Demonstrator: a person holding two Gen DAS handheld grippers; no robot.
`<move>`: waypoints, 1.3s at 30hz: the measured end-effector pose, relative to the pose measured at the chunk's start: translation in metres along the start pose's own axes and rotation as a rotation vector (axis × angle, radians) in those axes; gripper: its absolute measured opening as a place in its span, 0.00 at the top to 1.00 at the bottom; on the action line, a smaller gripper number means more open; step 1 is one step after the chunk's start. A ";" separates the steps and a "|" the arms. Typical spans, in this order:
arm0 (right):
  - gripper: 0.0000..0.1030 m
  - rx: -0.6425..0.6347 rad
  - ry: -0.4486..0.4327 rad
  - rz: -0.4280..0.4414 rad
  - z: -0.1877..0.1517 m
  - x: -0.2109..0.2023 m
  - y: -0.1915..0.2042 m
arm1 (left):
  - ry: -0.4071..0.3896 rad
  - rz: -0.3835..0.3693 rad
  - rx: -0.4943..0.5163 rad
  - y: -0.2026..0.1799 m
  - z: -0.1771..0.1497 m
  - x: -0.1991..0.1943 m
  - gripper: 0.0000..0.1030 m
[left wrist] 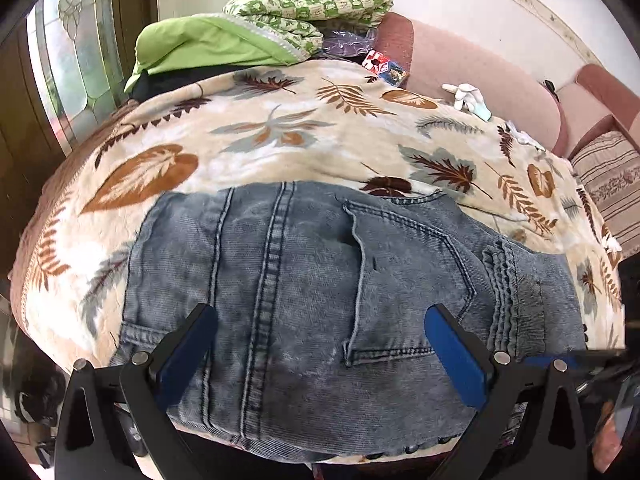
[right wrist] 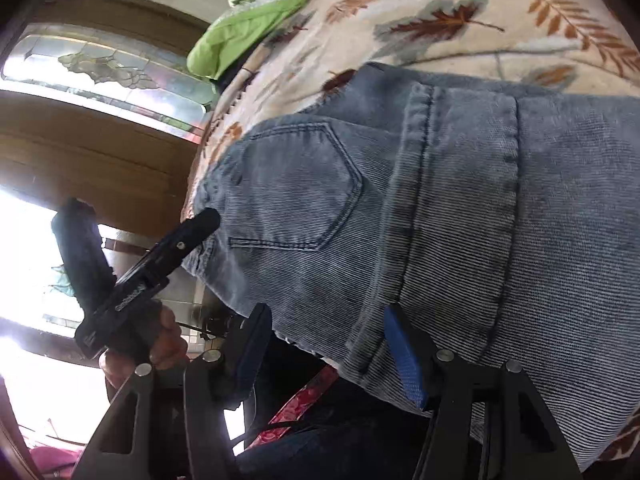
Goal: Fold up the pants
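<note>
Faded blue jeans [left wrist: 304,280] lie folded in a compact bundle on a leaf-patterned blanket [left wrist: 240,140], back pocket up. My left gripper [left wrist: 320,340] is open, its blue pads spread wide just above the near part of the jeans, holding nothing. In the right wrist view the jeans [right wrist: 460,208] fill the middle, with a folded leg layer over the pocket side. My right gripper [right wrist: 328,344] is open at the jeans' near edge, empty. The left gripper [right wrist: 136,280] shows there too, held in a hand at the left.
A green pillow [left wrist: 200,48] and a green-patterned quilt [left wrist: 308,0] are stacked at the far end. A pink sofa back [left wrist: 480,68] runs along the right, with white gloves [left wrist: 468,96] and a striped cushion [left wrist: 612,184]. A wooden glass door [left wrist: 72,60] stands on the left.
</note>
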State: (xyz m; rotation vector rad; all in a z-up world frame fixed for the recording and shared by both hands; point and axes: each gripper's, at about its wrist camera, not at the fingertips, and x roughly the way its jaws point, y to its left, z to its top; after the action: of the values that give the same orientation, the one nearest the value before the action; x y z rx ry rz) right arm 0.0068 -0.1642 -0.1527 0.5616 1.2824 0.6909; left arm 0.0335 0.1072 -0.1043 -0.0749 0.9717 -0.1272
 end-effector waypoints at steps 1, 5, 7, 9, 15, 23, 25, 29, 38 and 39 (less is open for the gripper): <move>0.40 -0.014 -0.024 0.010 0.000 -0.008 0.000 | 0.005 -0.016 0.003 -0.004 -0.001 0.001 0.00; 0.40 0.019 -0.179 -0.011 0.005 -0.058 -0.022 | 0.017 -0.084 0.080 -0.033 -0.007 0.003 0.00; 0.40 0.077 -0.211 -0.045 0.005 -0.070 -0.044 | 0.010 -0.092 0.164 -0.059 -0.013 0.004 0.00; 0.40 0.129 -0.218 -0.069 0.004 -0.073 -0.069 | 0.007 -0.079 0.266 -0.089 -0.020 0.009 0.00; 0.41 0.266 -0.222 0.070 -0.002 -0.072 -0.128 | 0.072 0.087 0.462 -0.133 -0.044 0.048 0.00; 0.41 0.171 -0.251 0.060 0.037 -0.090 -0.101 | 0.039 0.075 0.387 -0.129 -0.025 0.033 0.00; 0.41 0.147 -0.256 0.023 0.044 -0.086 -0.097 | 0.025 0.065 0.373 -0.130 -0.021 0.033 0.00; 0.40 0.159 -0.223 -0.002 0.056 -0.060 -0.101 | 0.081 0.117 0.408 -0.137 -0.024 0.060 0.00; 0.40 0.111 -0.236 0.008 0.051 -0.055 -0.106 | 0.054 0.115 0.350 -0.122 -0.022 0.055 0.00; 0.40 0.102 -0.240 -0.002 0.050 -0.056 -0.104 | 0.032 0.130 0.332 -0.113 -0.022 0.048 0.00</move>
State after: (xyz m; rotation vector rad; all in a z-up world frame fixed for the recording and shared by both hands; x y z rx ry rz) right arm 0.0635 -0.2759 -0.1804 0.7048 1.0975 0.5401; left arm 0.0340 -0.0119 -0.1420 0.2960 0.9728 -0.1687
